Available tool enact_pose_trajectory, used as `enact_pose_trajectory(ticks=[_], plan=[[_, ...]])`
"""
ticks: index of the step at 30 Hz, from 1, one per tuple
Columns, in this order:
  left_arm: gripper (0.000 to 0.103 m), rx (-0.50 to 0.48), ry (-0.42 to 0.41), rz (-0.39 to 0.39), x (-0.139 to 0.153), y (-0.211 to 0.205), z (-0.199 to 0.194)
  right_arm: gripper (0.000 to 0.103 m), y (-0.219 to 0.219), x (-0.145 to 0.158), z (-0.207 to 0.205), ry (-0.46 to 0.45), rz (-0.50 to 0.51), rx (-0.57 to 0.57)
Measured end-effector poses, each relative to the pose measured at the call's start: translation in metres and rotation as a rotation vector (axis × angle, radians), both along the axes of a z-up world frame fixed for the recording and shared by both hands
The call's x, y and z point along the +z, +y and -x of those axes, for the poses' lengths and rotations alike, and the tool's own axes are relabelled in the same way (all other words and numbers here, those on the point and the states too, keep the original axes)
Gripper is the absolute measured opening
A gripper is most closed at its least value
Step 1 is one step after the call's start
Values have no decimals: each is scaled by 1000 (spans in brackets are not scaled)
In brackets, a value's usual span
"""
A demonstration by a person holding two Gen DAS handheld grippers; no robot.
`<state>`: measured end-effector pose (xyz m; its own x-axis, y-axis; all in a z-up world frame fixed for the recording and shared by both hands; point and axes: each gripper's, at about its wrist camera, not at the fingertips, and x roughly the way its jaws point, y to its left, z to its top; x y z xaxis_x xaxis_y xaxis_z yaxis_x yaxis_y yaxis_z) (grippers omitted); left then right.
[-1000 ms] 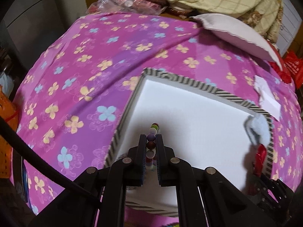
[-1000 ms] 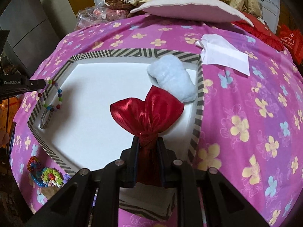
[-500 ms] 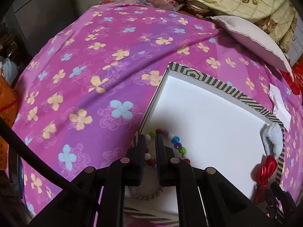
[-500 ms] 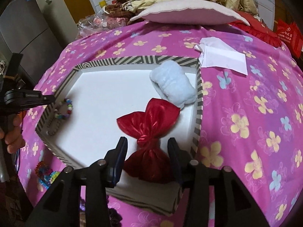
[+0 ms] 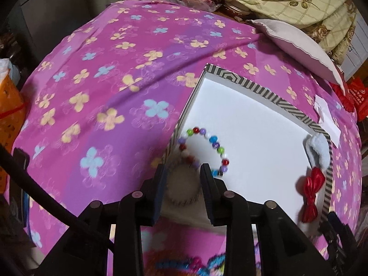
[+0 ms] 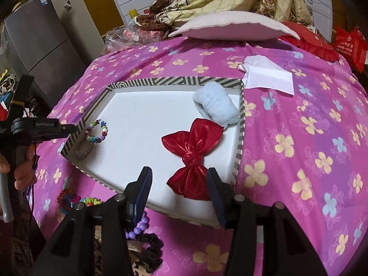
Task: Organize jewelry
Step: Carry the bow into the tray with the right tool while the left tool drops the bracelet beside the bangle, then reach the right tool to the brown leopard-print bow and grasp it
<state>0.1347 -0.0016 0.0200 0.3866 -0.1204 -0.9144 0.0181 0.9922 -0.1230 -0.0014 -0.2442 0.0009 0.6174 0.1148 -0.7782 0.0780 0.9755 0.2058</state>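
A flat white box with a striped rim (image 5: 260, 87) (image 6: 174, 80) lies on the pink flowered cloth. In its left corner lies a many-coloured bead bracelet (image 5: 202, 147) (image 6: 99, 131), overlapping a beige bracelet (image 5: 181, 184) (image 6: 84, 148). My left gripper (image 5: 182, 172) (image 6: 69, 128) hovers over that corner, jaws opening, the beige bracelet seen between them, nothing gripped. A shiny red bow (image 6: 193, 142) (image 5: 311, 188) lies by the right wall next to a pale blue fluffy piece (image 6: 216, 105) (image 5: 319, 147). My right gripper (image 6: 179, 174) is opening; the bow's lower half lies between its fingers, untouched.
Hair ties and bead pieces (image 6: 76, 201), purple beads (image 6: 140, 226) and a black scrunchie (image 6: 147, 241) lie on the cloth in front of the box. White paper (image 6: 269, 78) sits beyond its right corner. A pillow (image 6: 230, 27) and bedding stand behind, a grey cabinet (image 6: 41, 41) at left.
The left gripper carried the coloured bracelet to the box's left corner, opened and let it go. The right gripper opened off the red bow and drew back; the bow stays flat in the box.
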Motion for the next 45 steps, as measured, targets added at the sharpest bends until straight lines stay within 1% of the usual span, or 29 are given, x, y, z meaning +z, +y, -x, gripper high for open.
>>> enact_pose_trajectory(ticks=[5,11,14,21,27,34,38,41,44,45], plan=[[45,-10,-29,20,13,12,30,54,6,5,14,-8,-2,3],[45,-30,-85,3,25,24,72,58,12,10,36,-19,-10,7],[45,-38,-86,10,24,30,91,59,16,12,48,-24,-5,10],[45,-49,-100,-5,18,38,130,62,25,17,78,-35,-6,25],[45,-43,-96,-5,11,48,156,63,27,21,100,-39,-2,34],[45,-21,-60,18,-1,61,171,63,38,11,114,-11,3,86],[45,2,-45,24,-7,70,174,63,52,0,112,23,15,135],[45,14,-34,29,-10,76,173,63,65,-4,108,30,19,177],[45,25,-16,40,-13,80,171,63,85,-4,102,25,58,248],[45,25,-13,43,-14,80,171,63,93,-3,98,24,95,280]])
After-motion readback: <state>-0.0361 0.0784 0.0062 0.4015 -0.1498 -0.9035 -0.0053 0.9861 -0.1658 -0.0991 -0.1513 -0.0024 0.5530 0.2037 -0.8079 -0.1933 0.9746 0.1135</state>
